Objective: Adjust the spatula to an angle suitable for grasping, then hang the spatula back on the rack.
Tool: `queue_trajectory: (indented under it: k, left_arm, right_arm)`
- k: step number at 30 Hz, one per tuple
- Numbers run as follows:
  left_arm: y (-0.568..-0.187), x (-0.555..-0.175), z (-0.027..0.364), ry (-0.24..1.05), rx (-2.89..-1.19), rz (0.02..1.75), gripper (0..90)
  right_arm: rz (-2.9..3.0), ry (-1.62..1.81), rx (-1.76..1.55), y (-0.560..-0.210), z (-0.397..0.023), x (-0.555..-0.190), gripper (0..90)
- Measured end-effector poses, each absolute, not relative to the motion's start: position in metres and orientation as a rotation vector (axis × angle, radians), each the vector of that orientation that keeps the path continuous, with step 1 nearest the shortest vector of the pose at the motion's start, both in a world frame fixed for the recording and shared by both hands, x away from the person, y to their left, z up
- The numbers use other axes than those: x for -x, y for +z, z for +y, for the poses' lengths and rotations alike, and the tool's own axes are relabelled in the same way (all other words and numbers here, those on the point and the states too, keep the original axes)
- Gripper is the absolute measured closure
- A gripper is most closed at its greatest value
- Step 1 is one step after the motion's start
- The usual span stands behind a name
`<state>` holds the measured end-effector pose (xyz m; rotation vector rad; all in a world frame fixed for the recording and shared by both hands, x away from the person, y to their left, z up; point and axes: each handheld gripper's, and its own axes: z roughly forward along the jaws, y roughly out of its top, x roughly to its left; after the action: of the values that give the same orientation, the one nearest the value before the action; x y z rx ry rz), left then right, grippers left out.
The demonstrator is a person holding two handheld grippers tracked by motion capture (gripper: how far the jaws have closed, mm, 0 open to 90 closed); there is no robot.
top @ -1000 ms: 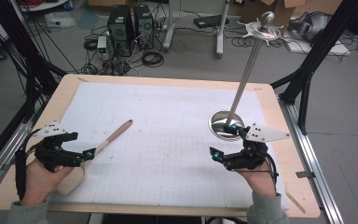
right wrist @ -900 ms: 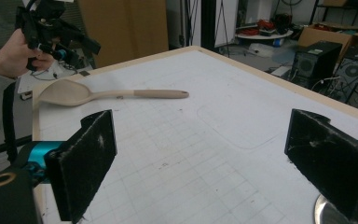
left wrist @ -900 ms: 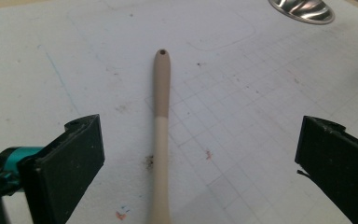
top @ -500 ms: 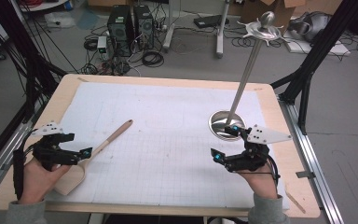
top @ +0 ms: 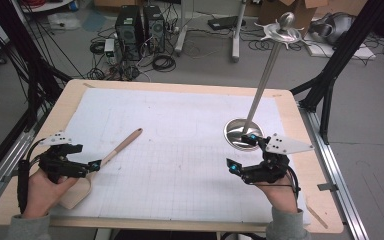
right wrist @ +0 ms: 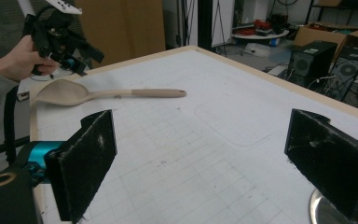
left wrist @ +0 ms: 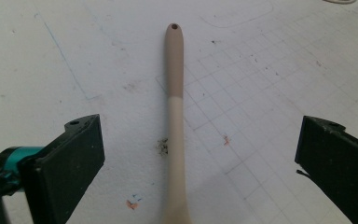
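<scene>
Wooden spoon on a gridded white sheet, a claw spread on each side of the surface.

The surface [top: 300,125] is a pale wooden board covered almost to its edges by a white sheet [top: 180,130] printed with a faint grid and marked with small stains. The wooden spoon [top: 111,155] lies near the front left corner, bowl toward the front edge, its darker handle end pointing toward the middle. The left claw [top: 94,165] hovers over the spoon with jaws wide apart, the handle running between them untouched. The right claw [top: 240,152] sits near the front right, jaws spread on nothing, just beside the round steel base [top: 237,131] of a tall metal stand. Beyond the far edge lie a grey floor, computer towers [top: 140,25], tangled cables and cardboard boxes.
</scene>
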<state>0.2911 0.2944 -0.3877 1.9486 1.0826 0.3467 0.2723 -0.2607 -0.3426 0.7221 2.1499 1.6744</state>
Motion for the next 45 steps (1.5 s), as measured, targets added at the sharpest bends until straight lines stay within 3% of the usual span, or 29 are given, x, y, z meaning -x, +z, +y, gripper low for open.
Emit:
queue_trajectory:
  k: [34,45]
  left_arm:
    - [-0.417,-0.316,0.293,0.333,-2.043,1.096,2.3]
    - [-0.419,-0.320,0.286,0.313,-2.097,1.059,14.3]
  right_arm:
    - [2.145,1.663,-0.719,-0.343,-0.263,-0.267,8.1]
    - [2.149,1.665,-0.725,-0.343,-0.263,-0.266,8.1]
